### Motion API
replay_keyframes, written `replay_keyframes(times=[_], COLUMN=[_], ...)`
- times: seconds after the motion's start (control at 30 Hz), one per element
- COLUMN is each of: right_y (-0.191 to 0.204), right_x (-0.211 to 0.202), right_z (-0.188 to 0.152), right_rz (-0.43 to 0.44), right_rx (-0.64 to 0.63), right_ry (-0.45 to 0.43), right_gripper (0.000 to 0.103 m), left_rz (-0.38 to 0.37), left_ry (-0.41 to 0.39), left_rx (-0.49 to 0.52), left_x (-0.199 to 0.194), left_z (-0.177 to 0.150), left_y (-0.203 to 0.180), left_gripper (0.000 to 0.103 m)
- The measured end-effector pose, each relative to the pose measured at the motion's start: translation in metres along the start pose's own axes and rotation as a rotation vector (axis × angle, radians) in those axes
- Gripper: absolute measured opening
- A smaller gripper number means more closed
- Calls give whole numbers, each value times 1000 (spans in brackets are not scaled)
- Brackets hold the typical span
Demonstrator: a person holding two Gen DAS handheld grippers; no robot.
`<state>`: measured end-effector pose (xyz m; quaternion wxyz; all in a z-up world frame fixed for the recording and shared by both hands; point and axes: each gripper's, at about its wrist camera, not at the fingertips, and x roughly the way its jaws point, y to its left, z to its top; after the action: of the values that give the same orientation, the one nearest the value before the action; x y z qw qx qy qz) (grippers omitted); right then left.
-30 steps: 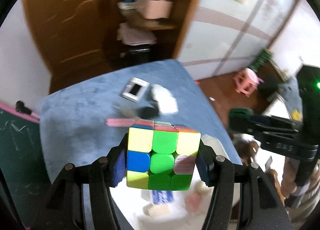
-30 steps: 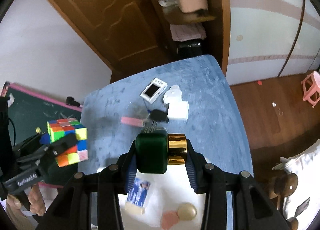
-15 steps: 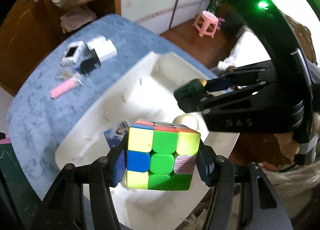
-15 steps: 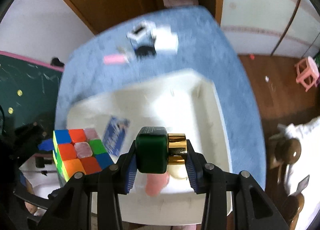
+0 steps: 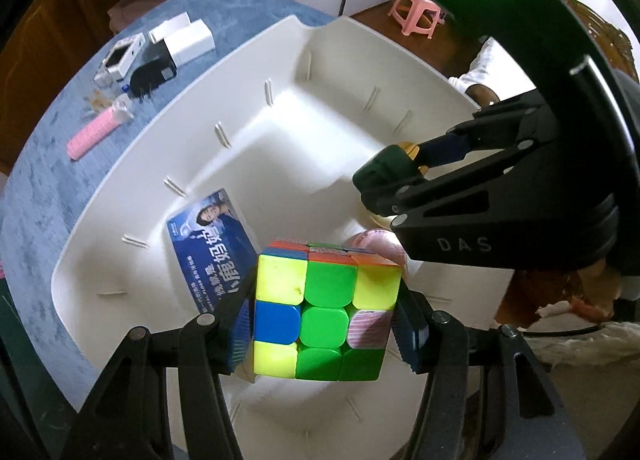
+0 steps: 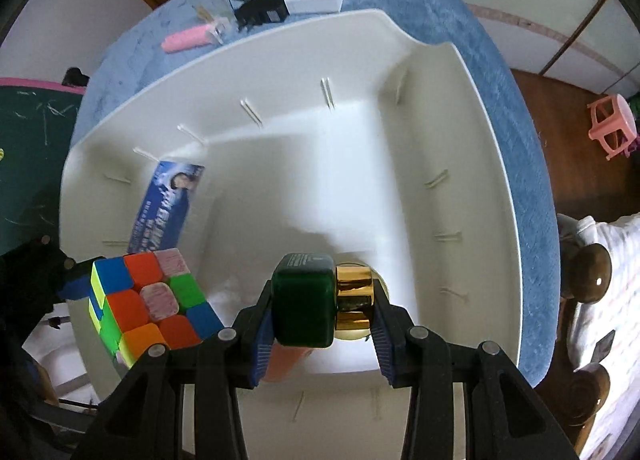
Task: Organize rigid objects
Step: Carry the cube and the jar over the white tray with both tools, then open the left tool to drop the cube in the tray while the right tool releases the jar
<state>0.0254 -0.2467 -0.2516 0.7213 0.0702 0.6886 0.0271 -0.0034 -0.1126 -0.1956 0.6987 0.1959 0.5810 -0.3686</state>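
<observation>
over white plastic bin (image 6: pixel 472 72): left gripper (image 5: pixel 324 324) clamps multicoloured puzzle cube (image 5: pixel 320 312); right gripper (image 6: pixel 320 316) pinches dark-green, gold-capped bottle (image 6: pixel 304 304).

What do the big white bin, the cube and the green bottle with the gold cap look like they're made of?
White bin: likely moulded plastic, matte to satin, with smooth rounded walls and thin moulded ribs.
Cube: hard plastic, glossy coloured tiles with soft highlights.
Green bottle: dark, glossy, maybe glass or thick plastic; cannot tell which.
Gold cap: mirror-like metallic finish, possibly plated plastic.
</observation>
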Motion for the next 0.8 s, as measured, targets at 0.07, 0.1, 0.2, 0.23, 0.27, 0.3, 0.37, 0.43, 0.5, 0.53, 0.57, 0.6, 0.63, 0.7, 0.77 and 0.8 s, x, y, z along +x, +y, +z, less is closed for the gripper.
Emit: replay_keyframes(times=[0.07,0.1,0.2,0.23,0.27,0.3,0.37,0.43,0.5,0.53,0.57,0.6,0.63,0.7,0.77,0.8], right_y=[4,5,8,9,11,12,13,14,14,14,15,14,14,13,13,8], right_x=[8,10,10,9,9,8,7,5,3,2,1,-1,-3,-8,-13,-16], right_z=[6,7,8,8,8,9,10,11,11,10,11,10,11,10,10,12], right_rz=[-12,-16,-12,-12,-13,-15,-19,-19,-17,-16,-14,-14,-13,-9,-3,-1], right_rx=[0,0,-10,-14,-17,-20,-22,-26,-28,-29,-29,-28,-26,-23,-19,-18], right_ry=[7,7,5,2,0,-3,-10,-16,-24,-27,-29,-32,-37,-46,-58,-63], right_gripper=[43,44,45,45,45,46,47,47,47,47,47,47,47,47,47,47], left_rz=[-8,-10,-13,-16,-21,-29,-45,-64,-74,-76,-78,-80,-80,-76,-74,-72], left_ry=[10,13,26,28,31,38,39,23,-1,-10,-17,-23,-28,-38,-46,-51], left_rx=[-8,-11,-21,-23,-27,-32,-42,-45,-40,-37,-35,-34,-32,-27,-24,-23], left_x=[3,3,6,6,6,7,6,1,-5,-8,-11,-14,-16,-19,-22,-24], left_z=[0,0,1,1,2,2,3,3,4,4,5,4,5,6,6,6], left_y=[0,0,1,2,3,4,5,5,4,3,3,2,2,1,0,0], left_gripper=[62,62,62,62,62,62,63,67,71,72,72,72,72,72,72,72])
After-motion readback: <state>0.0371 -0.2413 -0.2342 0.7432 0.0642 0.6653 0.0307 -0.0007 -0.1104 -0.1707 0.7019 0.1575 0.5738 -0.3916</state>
